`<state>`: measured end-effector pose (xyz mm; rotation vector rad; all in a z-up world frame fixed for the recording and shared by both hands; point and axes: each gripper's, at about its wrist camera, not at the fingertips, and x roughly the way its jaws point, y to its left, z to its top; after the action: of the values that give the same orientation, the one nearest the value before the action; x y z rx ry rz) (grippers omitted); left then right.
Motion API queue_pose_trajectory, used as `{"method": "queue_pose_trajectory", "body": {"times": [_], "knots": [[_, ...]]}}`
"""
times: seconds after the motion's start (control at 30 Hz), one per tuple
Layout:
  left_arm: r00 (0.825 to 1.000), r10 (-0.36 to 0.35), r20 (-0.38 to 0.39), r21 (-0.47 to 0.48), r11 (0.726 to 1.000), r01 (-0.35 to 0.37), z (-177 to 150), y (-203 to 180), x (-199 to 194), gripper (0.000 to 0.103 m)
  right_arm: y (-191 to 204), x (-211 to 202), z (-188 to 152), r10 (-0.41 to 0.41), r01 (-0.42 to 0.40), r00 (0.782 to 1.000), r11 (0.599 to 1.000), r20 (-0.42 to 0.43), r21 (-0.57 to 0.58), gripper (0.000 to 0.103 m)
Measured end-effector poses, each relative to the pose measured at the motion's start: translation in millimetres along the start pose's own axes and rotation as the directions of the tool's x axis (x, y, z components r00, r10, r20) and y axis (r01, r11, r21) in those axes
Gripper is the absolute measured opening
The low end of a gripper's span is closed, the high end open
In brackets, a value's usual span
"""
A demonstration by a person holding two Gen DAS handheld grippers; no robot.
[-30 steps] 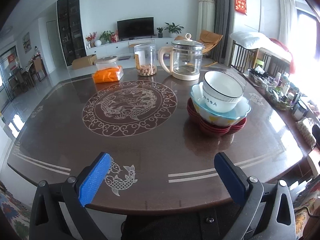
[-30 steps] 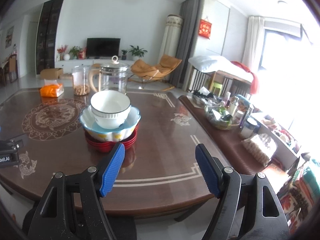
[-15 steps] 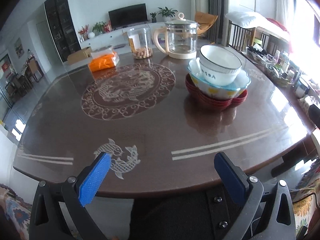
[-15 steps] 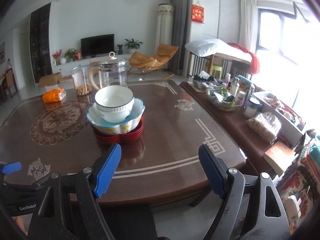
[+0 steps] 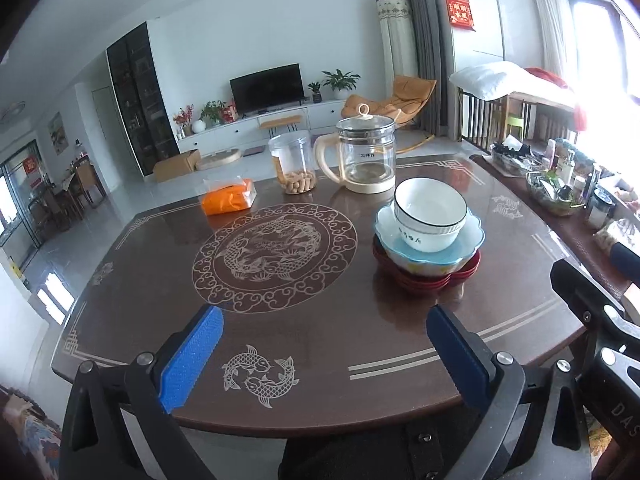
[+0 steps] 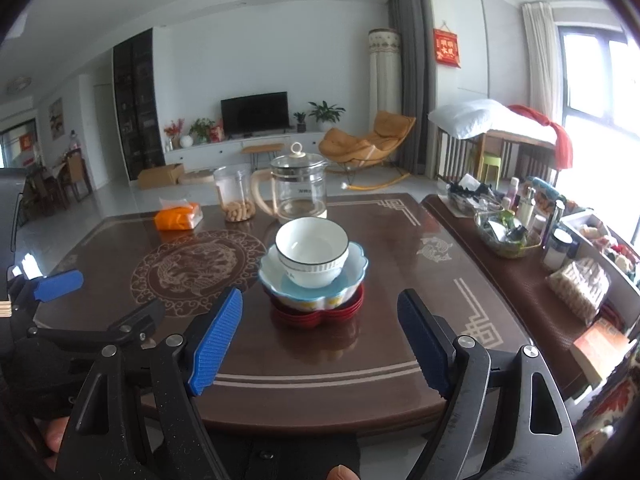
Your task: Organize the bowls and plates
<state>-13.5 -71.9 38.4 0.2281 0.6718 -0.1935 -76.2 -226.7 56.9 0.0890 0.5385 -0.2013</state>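
Behind the stack of dishes, the glass kettle (image 5: 366, 156) and the snack jar (image 5: 293, 166) now sit higher in my left view than they did a second ago, and more of the living room shows above them; I read that as both my hands having lifted and levelled out a little. Nothing on the table (image 5: 160, 280) itself has changed. The white bowl (image 6: 311, 254) rests in the scalloped blue bowl (image 6: 352, 276), which sits on the red plates (image 6: 316, 314), all nested as one pile right of the round dragon medallion (image 5: 274, 258).

My left gripper (image 5: 320, 358) stands wide apart with nothing between its blue pads, hovering over the near edge of the table, close to the twin-fish inlay and well short of the pile. My right gripper (image 6: 320, 344) is also spread wide and empty; a second ago its pads stood slightly closer together. It is lined up almost straight on the pile, which sits just beyond its fingertips in that view.

For the task, I judge this as a setup moment: the stack is untouched, and both tools are ready to reach in. The white bowl on top looks like the natural first pick.
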Motion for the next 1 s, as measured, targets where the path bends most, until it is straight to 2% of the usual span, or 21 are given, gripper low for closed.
{"method": "queue_pose_trajectory", "body": {"times": [0.07,0.23,0.3,0.37,0.47,0.57,0.83,1.0], "knots": [[0.998,-0.050,-0.042,-0.010,0.999,0.050,-3,3,6,0.101,-6,9,-4,-0.005,0.006,0.999,1.000,-0.043,0.014,0.083],[0.999,0.003,-0.032,-0.035,0.999,-0.004,-4,10,10,0.101,-24,14,-8,-0.028,0.034,0.998,0.995,-0.063,0.096,0.083],[0.999,-0.002,-0.039,-0.054,0.999,0.000,-4,13,11,0.101,-27,19,-8,-0.058,0.067,0.994,0.992,-0.096,0.102,0.083],[0.998,-0.010,-0.062,-0.078,0.997,0.005,-8,16,14,0.101,-28,23,-11,-0.048,0.062,0.991,0.992,-0.128,0.109,0.083],[0.995,-0.019,-0.094,-0.094,0.996,0.010,-15,17,20,0.101,-22,29,-16,-0.040,0.056,0.986,0.994,-0.165,0.096,0.083],[0.994,-0.016,-0.109,-0.101,0.995,0.005,-19,19,24,0.101,-11,31,-17,-0.038,0.048,0.986,0.997,-0.164,0.059,0.083],[0.991,-0.009,-0.132,-0.105,0.994,-0.005,-23,20,37,0.101,2,44,-16,-0.075,0.077,0.980,0.997,-0.187,0.000,0.083],[0.988,-0.031,-0.151,-0.098,0.995,0.017,-24,14,46,0.101,1,46,-20,-0.109,0.108,0.975,0.994,-0.193,-0.017,0.083]]}}
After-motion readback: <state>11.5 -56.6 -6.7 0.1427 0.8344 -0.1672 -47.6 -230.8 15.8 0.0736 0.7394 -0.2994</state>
